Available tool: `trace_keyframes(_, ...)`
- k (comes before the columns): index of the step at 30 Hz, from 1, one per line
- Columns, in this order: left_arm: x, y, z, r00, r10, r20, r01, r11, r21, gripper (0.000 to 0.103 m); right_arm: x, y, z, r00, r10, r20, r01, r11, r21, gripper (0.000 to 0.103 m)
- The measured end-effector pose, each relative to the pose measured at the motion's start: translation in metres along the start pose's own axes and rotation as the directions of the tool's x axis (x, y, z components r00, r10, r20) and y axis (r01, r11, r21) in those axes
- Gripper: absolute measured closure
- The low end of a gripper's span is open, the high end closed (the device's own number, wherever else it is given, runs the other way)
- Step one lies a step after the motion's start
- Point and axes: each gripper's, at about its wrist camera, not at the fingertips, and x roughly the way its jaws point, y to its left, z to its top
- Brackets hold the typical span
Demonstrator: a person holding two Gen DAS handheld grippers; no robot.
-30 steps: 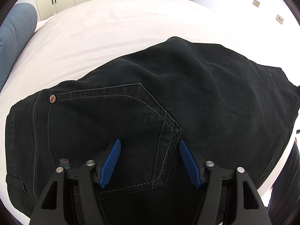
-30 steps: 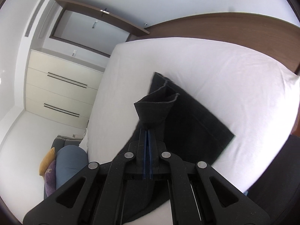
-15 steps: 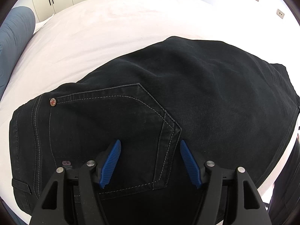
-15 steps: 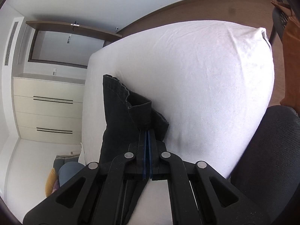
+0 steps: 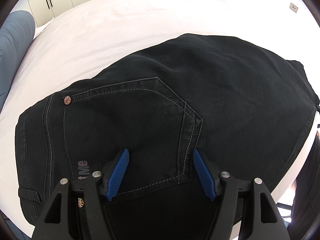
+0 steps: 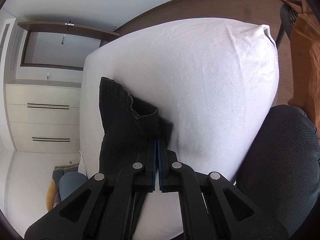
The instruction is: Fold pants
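Note:
Black pants [image 5: 180, 108] lie across the white bed [image 5: 112, 26], seat side up with a stitched back pocket [image 5: 128, 124] showing. My left gripper [image 5: 160, 158] is open just above the pocket's lower edge, its blue pads on either side of the cloth. My right gripper [image 6: 157, 140] is shut on the hem end of the pants [image 6: 128, 128], holding it close above the bed [image 6: 200, 84].
A grey cushion [image 5: 14, 40] lies at the bed's left side. Cream wardrobe doors [image 6: 42, 118] stand beyond the bed. A black mesh chair [image 6: 280, 160] stands close at the right, with orange cloth [image 6: 306, 60] behind it.
My right gripper has carried the hem end downward and toward the near bed edge, and the raised cloth now sits lower. The left gripper stays open over the pocket, slightly nearer.

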Motion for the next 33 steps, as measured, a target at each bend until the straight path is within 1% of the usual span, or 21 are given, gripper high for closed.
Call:
trace_keyframes(3,-0.002,-0.001,-0.003,1.000,0.002,-0.001,-0.002,1.000,0.011,0.033,0.004,-0.006,0.001,1.000,-0.004,-0.009,0.004,1.000,0.017,0.103)
trace_keyframes(14,-0.006,-0.003,-0.014,1.000,-0.002,0.003,0.002,1.000,0.026,0.033,0.017,-0.002,0.006,1.000,-0.014,-0.019,0.014,1.000,0.017,0.103)
trace_keyframes(16,-0.005,-0.003,-0.014,1.000,-0.004,0.007,0.004,1.000,0.029,0.033,0.025,-0.005,0.008,0.999,-0.019,-0.034,0.020,1.000,0.006,0.103)
trace_keyframes(18,-0.006,-0.002,-0.012,1.000,-0.013,0.011,0.013,1.000,0.024,0.033,0.030,-0.009,0.011,0.998,0.004,-0.063,-0.003,1.000,0.016,0.103)
trace_keyframes(19,-0.005,0.001,-0.013,1.000,-0.016,0.013,0.016,1.000,0.020,0.033,0.026,-0.008,0.013,0.997,0.015,-0.077,-0.014,1.000,0.017,0.103)
trace_keyframes(20,-0.003,0.003,-0.015,1.000,-0.016,0.016,0.015,1.000,0.019,0.033,0.021,-0.005,0.013,0.996,0.011,-0.083,-0.011,1.000,0.002,0.100)
trace_keyframes(21,-0.002,0.003,-0.017,1.000,-0.014,0.021,0.014,1.000,0.020,0.033,0.012,-0.003,0.014,0.997,-0.044,-0.067,0.043,0.999,-0.017,0.097)
trace_keyframes(22,-0.003,0.003,-0.018,1.000,-0.015,0.028,0.015,1.000,0.018,0.033,0.001,-0.002,0.013,0.996,-0.087,-0.037,0.086,0.996,-0.032,0.094)
trace_keyframes(23,-0.003,0.007,-0.023,0.999,-0.018,0.033,0.018,1.000,0.015,0.033,-0.008,0.000,0.011,0.995,-0.102,-0.017,0.101,0.994,-0.042,0.090)
trace_keyframes(24,-0.002,0.008,-0.025,0.999,-0.020,0.039,0.019,1.000,0.012,0.033,-0.014,0.003,0.006,0.995,-0.099,-0.014,0.098,0.994,-0.050,0.074)
trace_keyframes(25,-0.002,0.009,-0.027,0.999,-0.021,0.042,0.020,1.000,0.012,0.033,-0.017,0.010,-0.004,0.996,-0.083,-0.031,0.081,0.994,-0.068,0.044)
trace_keyframes(27,-0.002,0.010,-0.029,0.999,-0.023,0.043,0.022,1.000,0.012,0.033,-0.009,0.033,-0.034,0.994,-0.002,-0.109,-0.010,0.994,-0.107,0.021)
trace_keyframes(28,-0.003,0.011,-0.031,0.999,-0.024,0.044,0.024,1.000,0.012,0.033,0.002,0.046,-0.052,0.983,0.064,-0.174,-0.086,0.989,-0.121,0.020)
trace_keyframes(29,-0.004,0.012,-0.030,0.999,-0.025,0.045,0.024,1.000,0.010,0.033,0.016,0.058,-0.069,0.965,0.114,-0.238,-0.147,0.981,-0.127,0.020)
trace_keyframes(31,-0.004,0.012,-0.032,0.998,-0.023,0.051,0.023,1.000,0.007,0.033,0.048,0.080,-0.104,0.906,0.230,-0.356,-0.285,0.952,-0.109,0.021)
trace_keyframes(32,-0.003,0.013,-0.033,0.998,-0.024,0.054,0.023,1.000,0.005,0.033,0.064,0.086,-0.117,0.883,0.241,-0.403,-0.305,0.947,-0.102,0.024)
trace_keyframes(33,-0.003,0.013,-0.034,0.998,-0.025,0.057,0.025,1.000,0.002,0.033,0.080,0.090,-0.130,0.860,0.232,-0.454,-0.305,0.948,-0.095,0.037)
